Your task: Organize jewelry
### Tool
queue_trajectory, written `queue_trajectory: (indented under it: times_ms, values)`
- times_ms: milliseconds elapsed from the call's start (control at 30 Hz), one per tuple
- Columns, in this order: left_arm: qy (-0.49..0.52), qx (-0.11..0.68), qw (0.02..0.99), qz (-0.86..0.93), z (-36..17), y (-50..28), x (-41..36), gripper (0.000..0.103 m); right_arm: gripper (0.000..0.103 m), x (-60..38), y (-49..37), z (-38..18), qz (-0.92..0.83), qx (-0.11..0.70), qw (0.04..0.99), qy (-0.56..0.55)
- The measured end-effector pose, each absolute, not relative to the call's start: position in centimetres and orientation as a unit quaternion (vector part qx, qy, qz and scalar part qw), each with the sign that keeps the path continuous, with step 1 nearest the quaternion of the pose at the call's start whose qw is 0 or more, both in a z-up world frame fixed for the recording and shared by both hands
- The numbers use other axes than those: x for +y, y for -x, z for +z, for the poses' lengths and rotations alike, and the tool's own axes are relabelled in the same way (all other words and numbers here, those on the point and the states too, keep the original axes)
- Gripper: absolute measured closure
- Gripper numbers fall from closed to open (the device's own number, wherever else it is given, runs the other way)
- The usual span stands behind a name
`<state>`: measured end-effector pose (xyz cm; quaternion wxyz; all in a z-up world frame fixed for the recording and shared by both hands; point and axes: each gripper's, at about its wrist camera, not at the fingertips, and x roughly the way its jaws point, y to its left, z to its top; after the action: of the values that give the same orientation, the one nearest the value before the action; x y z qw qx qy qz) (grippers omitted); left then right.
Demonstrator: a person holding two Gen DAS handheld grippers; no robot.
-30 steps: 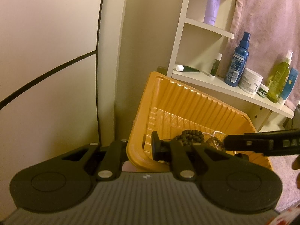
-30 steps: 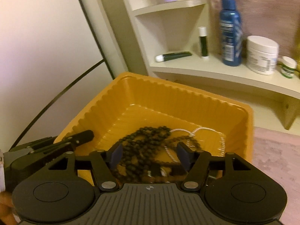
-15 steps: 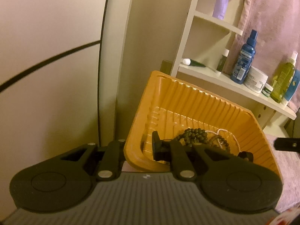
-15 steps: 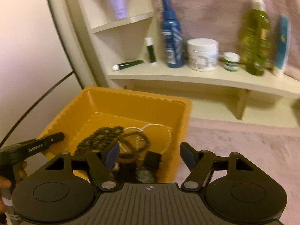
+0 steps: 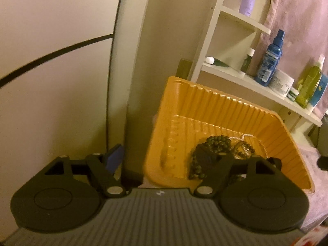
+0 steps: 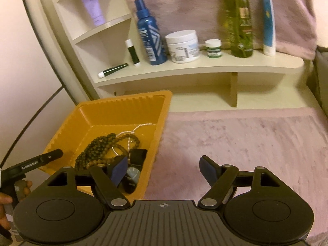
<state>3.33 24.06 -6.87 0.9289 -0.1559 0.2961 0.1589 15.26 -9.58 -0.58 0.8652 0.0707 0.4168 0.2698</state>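
Now the orange tray (image 6: pixel 67 131) sits at the left end of a pink fuzzy bench cover (image 6: pixel 246 143), one corner toward the white shelf unit (image 6: pixel 196 69), its long axis running from that shelf back toward the cameras. Inside, a dark bead strand (image 6: pixel 96 149), a pale thin chain (image 6: pixel 131 132) and a dark watch (image 6: pixel 131 176) lie tangled at the near end.

Left tool (image 5: pixel 162 157): jaws opening, wide, nothing pinched; tray rim sits between them. Right tool (image 6: pixel 162 168): jaws opening, wide, empty, over the pink cover beside the tray.

Shelf carries a blue spray bottle (image 6: pixel 149 34), white jar (image 6: pixel 182 46), green bottle (image 6: pixel 238 20). Cream wall at left.
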Motion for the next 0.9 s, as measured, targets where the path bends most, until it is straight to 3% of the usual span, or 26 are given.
queue_trajectory:
  times_ms: [467, 900]
  values:
    - [0.068, 0.31, 0.93, 0.185, 0.3, 0.2, 17.7, 0.028, 0.026, -13.5, -12.0, 0.8, 0.217, 0.417, 0.882, -0.019]
    - [0.055, 0.373, 0.923, 0.076, 0.9, -0.4, 5.1, 0.028, 0.026, -19.1, -8.4, 1.8, 0.21, 0.441, 0.872, -0.044]
